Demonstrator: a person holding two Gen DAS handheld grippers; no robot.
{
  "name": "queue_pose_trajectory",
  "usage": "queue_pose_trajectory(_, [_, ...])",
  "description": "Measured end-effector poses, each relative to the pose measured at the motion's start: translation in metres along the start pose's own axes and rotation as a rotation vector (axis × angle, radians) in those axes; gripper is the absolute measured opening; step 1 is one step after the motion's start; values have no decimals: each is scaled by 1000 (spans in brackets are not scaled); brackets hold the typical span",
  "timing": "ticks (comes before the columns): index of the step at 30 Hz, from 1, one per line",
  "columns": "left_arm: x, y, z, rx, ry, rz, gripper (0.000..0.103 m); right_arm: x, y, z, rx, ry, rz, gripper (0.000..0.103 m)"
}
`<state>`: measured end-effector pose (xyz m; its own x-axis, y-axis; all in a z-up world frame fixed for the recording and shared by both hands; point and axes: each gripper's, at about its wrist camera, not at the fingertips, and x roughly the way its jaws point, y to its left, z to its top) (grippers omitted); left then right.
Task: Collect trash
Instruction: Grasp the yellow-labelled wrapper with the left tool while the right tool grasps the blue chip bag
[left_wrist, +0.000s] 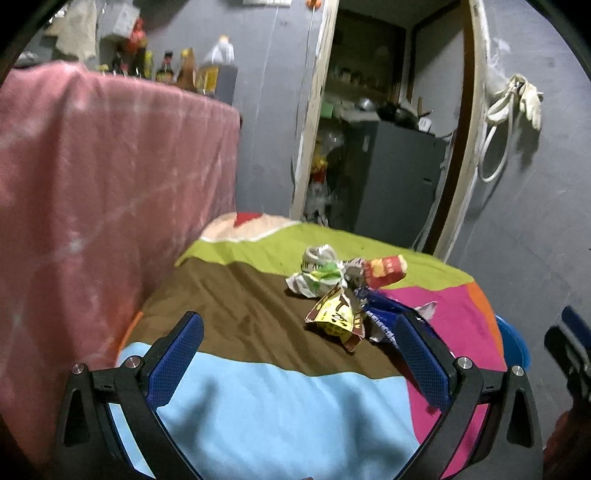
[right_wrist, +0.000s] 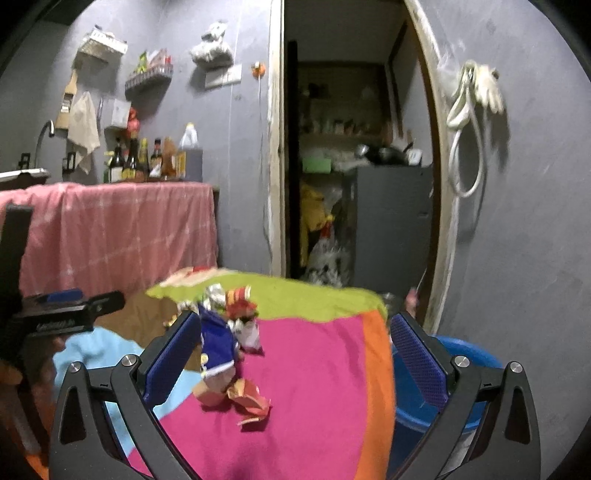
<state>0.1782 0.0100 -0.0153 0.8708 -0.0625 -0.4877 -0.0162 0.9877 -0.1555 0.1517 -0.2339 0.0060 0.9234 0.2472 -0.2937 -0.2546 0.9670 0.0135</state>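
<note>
Crumpled wrappers lie in a heap on a table under a multicoloured cloth (left_wrist: 258, 391). In the left wrist view I see a yellow wrapper (left_wrist: 338, 314), a white-green one (left_wrist: 317, 275), a red-yellow packet (left_wrist: 386, 271) and a blue wrapper (left_wrist: 380, 314). My left gripper (left_wrist: 299, 349) hovers open just short of the heap, nothing between its fingers. The right wrist view shows the blue wrapper (right_wrist: 218, 341) and an orange wrapper (right_wrist: 249, 400) on the pink patch. My right gripper (right_wrist: 291, 345) is open above them. A blue bin (right_wrist: 424, 387) stands beside the table's right edge.
A counter draped in pink cloth (left_wrist: 110, 192) stands left of the table, with bottles (right_wrist: 147, 158) on top. Behind the table is a doorway (right_wrist: 354, 166) with a grey cabinet (left_wrist: 395, 177). A hose and glove (right_wrist: 472, 110) hang on the grey wall.
</note>
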Motion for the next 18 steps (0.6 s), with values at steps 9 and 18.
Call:
queue_pose_trajectory(9, [43, 5, 3, -28, 131, -63, 89, 55, 5, -4, -16, 152, 148, 97])
queue_pose_trajectory(18, [76, 15, 4, -111, 274, -170, 57, 89, 29, -13, -63, 291, 245, 69])
